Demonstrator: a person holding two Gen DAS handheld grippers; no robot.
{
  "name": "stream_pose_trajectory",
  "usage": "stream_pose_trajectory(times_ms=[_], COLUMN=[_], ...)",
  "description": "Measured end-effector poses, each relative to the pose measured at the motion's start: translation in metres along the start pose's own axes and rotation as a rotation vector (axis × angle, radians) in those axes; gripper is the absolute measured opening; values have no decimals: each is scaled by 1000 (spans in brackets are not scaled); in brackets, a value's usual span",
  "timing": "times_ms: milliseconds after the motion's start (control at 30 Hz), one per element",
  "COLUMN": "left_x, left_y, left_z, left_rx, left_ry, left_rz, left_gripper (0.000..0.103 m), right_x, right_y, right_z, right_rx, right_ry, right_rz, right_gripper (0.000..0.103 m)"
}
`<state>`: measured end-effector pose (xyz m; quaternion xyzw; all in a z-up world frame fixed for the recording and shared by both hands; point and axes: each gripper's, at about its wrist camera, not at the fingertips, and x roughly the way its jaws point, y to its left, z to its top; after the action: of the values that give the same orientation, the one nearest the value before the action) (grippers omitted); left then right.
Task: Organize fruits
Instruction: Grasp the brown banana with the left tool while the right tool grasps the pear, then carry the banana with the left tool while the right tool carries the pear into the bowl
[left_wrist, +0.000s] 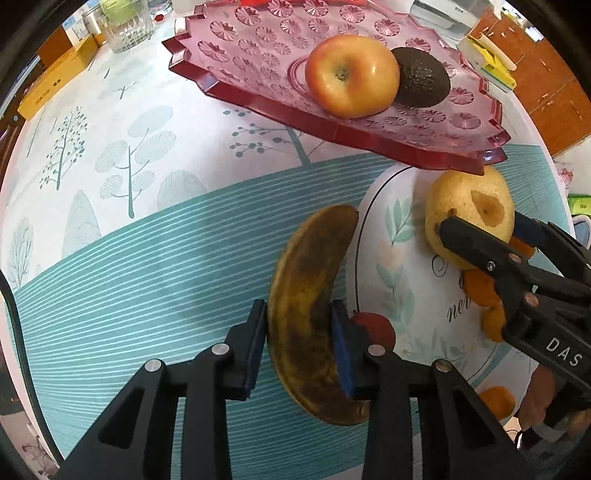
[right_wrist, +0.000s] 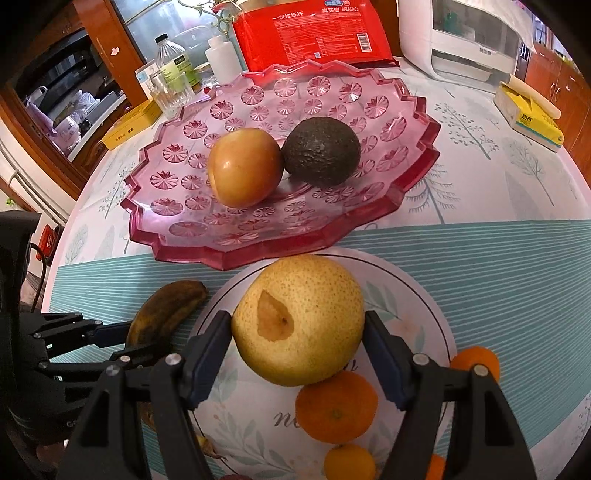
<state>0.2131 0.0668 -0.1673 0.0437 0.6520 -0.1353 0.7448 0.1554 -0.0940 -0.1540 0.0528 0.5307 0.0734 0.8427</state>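
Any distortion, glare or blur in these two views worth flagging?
Left wrist view: strong fisheye bending, dark corners; banana and apple sharp. Right wrist view: same bending, pink tray rim glossy, pear crisp, background shelves darker, no visible motion blur.

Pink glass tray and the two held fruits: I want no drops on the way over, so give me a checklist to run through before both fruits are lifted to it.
1. Left gripper shut on the brown-spotted banana: ok, both pads press its sides.
2. Right gripper gripping the yellow pear: cannot tell; the jaws flank it, contact is unclear.
3. Free room on the pink glass tray: ok, only a red-yellow apple and a dark avocado sit mid-tray.
4. Pear clear of its neighbours: not ok, an orange tangerine sits against it on the white floral plate.
5. Grippers apart: ok, a gap shows between them.
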Motion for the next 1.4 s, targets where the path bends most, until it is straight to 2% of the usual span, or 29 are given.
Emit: stream_pose_trajectory(times_ms=[133, 300, 433, 633, 767, 967, 1267, 1400], left_x=[6, 4, 2, -13, -37, -78, -144, -177], left_y=[-12, -13, -7, -5, 1, -10, -21, -24], left_z=[-1, -14, -33, -61, -69, -75, -53, -32], left_rx=[-5, -33, -60, -105, -120, -123, -95, -39], left_ry=[13, 6, -8, -58, -107, -182, -291, -347], left_rz=[12, -7, -27, -20, -7, 1, 44, 108], left_gripper=[32, 30, 30, 30, 30, 30, 30, 30], right_x=[-1, -10, -19, -34, -46, -75, -131, -159], right_y=[1, 3, 3, 4, 5, 7, 4, 4], right_z=[-1, -4, -8, -17, -20, -25, -14, 3], right_rx=[-2, -16, -32, -46, -58, -84, -108, -139], right_ry=[-8, -25, -34, -53, -68, -107, -165, -203], right_rz=[-1, 8, 14, 26, 32, 43, 62, 54], right_gripper=[71, 71, 71, 71, 71, 71, 71, 71])
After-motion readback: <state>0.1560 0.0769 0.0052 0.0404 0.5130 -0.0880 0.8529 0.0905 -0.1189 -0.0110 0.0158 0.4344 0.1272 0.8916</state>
